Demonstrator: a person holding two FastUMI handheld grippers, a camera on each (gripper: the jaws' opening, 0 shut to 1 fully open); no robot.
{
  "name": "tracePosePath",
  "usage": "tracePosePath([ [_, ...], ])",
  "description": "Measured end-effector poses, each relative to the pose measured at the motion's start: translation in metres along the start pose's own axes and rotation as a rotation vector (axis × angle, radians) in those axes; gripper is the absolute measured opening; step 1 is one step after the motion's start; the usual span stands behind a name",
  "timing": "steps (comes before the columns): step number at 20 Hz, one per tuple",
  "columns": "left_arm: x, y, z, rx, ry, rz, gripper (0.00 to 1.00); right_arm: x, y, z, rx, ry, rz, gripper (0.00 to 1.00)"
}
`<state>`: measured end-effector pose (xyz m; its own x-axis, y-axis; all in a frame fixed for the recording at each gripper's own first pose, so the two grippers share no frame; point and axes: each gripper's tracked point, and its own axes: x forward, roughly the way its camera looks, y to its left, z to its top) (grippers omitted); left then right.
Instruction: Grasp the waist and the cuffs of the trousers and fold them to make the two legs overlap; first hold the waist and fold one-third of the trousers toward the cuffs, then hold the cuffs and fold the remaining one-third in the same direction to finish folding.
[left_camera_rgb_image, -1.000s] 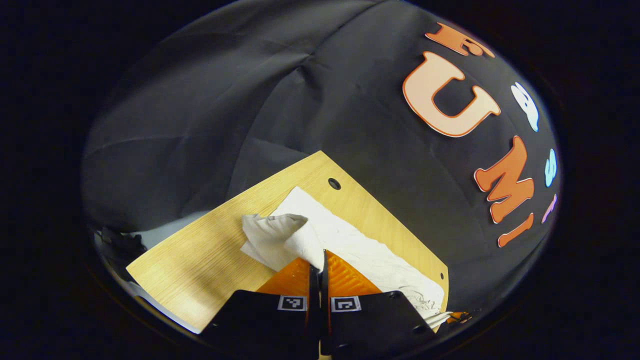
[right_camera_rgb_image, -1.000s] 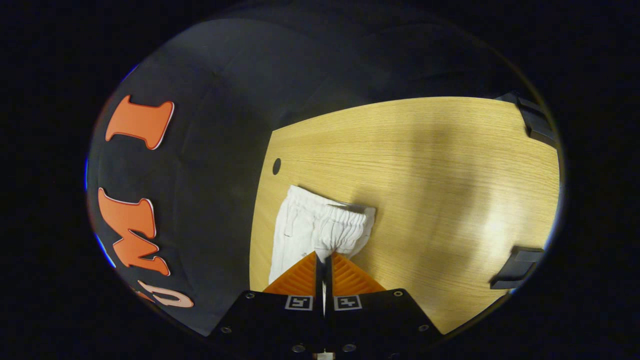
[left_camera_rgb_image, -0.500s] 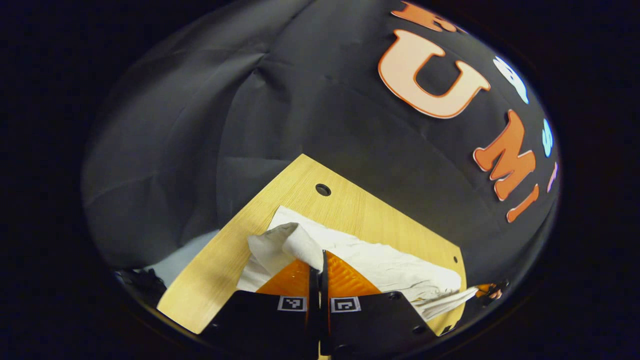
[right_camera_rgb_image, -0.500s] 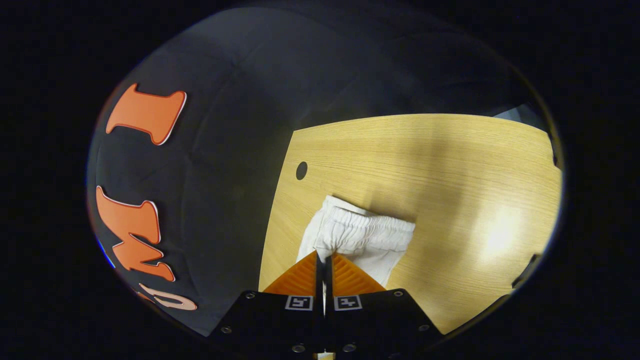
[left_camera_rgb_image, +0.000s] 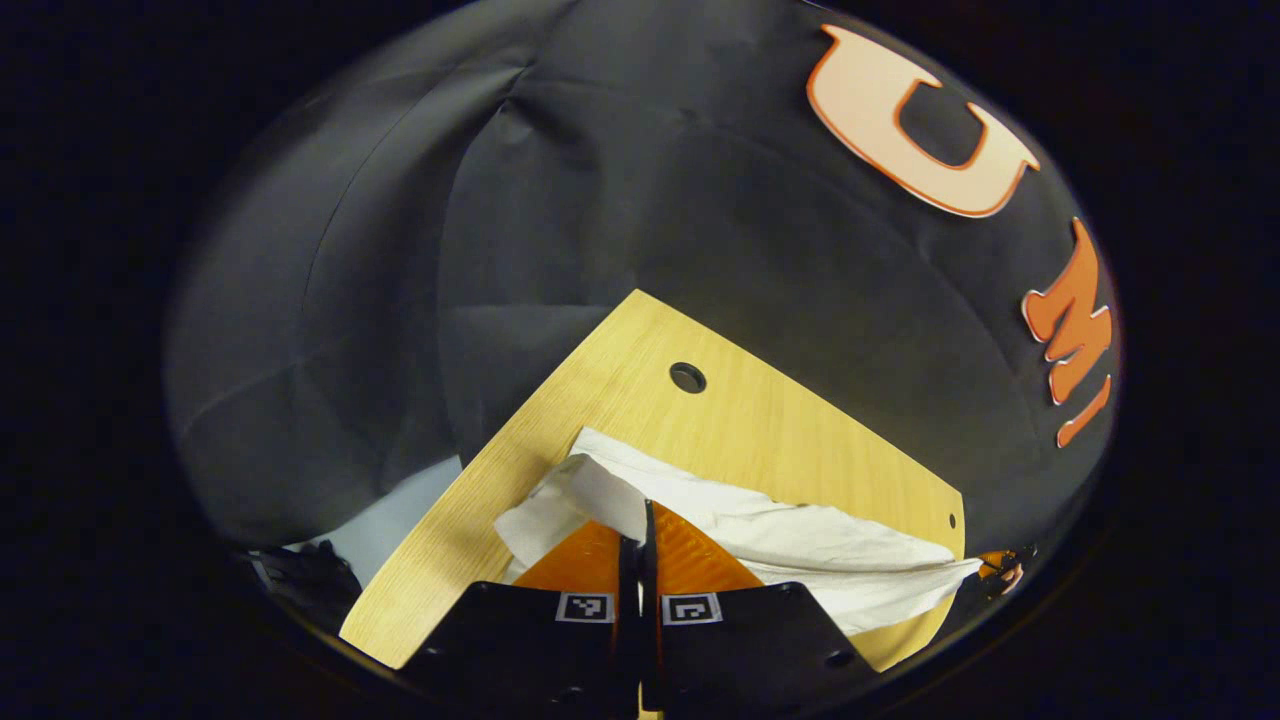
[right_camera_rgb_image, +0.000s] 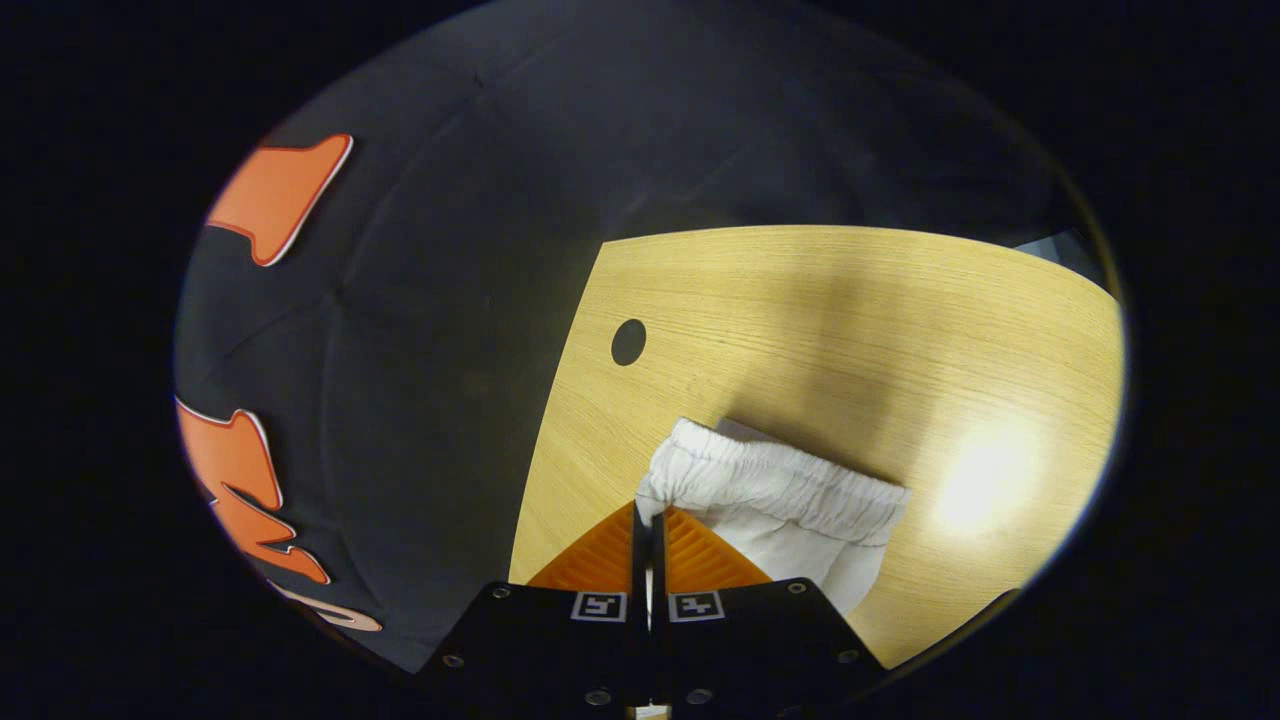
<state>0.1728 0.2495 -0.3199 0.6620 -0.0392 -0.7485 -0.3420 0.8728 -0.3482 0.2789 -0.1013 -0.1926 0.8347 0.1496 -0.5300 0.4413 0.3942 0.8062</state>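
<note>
While claw-pinched, soft white trousers (right_camera_rgb_image: 790, 500), gathered waist.

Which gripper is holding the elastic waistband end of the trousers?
The right gripper: it pinches the gathered waistband, while the left gripper pinches a plain cuff end.

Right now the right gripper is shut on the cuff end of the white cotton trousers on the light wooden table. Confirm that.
Not the cuff end. The right gripper is shut on the elastic, gathered waistband of the white cotton trousers, as the right gripper view shows, on the light wooden table.
</note>
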Motion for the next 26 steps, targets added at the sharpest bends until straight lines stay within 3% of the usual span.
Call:
tracePosePath([
  [4,0.016,0.001,-0.005,0.018,0.031,0.055,0.07,0.029,0.005,-0.004,-0.022,0.033,-0.066,0.01],
  [6,0.018,0.002,-0.003,0.012,0.039,0.071,0.10,0.029,0.005,-0.006,0.054,0.045,-0.098,0.02],
  [8,0.021,0.004,-0.005,-0.005,0.045,0.100,0.24,0.030,0.010,-0.006,0.124,0.064,-0.054,0.02],
  [11,0.013,0.009,-0.001,0.000,0.037,0.139,0.61,0.022,0.013,-0.005,0.070,0.028,-0.006,0.07],
  [13,0.005,-0.004,0.000,0.021,0.045,0.116,0.86,0.011,0.019,-0.001,0.025,0.019,0.020,0.14],
  [14,0.002,-0.010,-0.002,0.038,0.048,0.119,0.89,0.000,0.016,0.003,-0.007,0.011,0.017,0.27],
  [15,-0.002,-0.014,-0.005,0.059,0.062,0.128,0.98,-0.007,0.011,0.005,-0.041,0.004,0.006,0.26],
  [16,-0.006,-0.017,-0.008,0.078,0.068,0.135,1.00,-0.014,0.003,0.005,-0.078,0.007,-0.014,0.54],
  [17,-0.009,-0.021,-0.010,0.091,0.091,0.142,0.99,-0.021,-0.007,0.004,-0.113,0.008,-0.039,0.51],
  [18,-0.015,-0.029,-0.012,0.101,0.102,0.133,0.99,-0.024,-0.020,0.001,-0.154,0.015,-0.073,0.72],
  [19,-0.018,-0.034,-0.015,0.114,0.116,0.131,0.99,-0.031,-0.030,-0.001,-0.192,0.020,-0.103,0.75],
  [20,-0.022,-0.037,-0.020,0.133,0.137,0.137,0.99,-0.037,-0.041,-0.004,-0.227,0.032,-0.131,0.70],
  [21,-0.028,-0.039,-0.024,0.160,0.153,0.155,0.99,-0.041,-0.053,-0.009,-0.255,0.050,-0.157,0.82],
  [23,-0.031,-0.039,-0.021,0.240,0.158,0.184,0.96,-0.046,-0.074,-0.020,-0.317,0.085,-0.216,0.87],
  [26,-0.042,-0.046,-0.024,0.356,0.154,0.216,0.99,-0.054,-0.103,-0.027,-0.392,0.117,-0.306,0.95],
])
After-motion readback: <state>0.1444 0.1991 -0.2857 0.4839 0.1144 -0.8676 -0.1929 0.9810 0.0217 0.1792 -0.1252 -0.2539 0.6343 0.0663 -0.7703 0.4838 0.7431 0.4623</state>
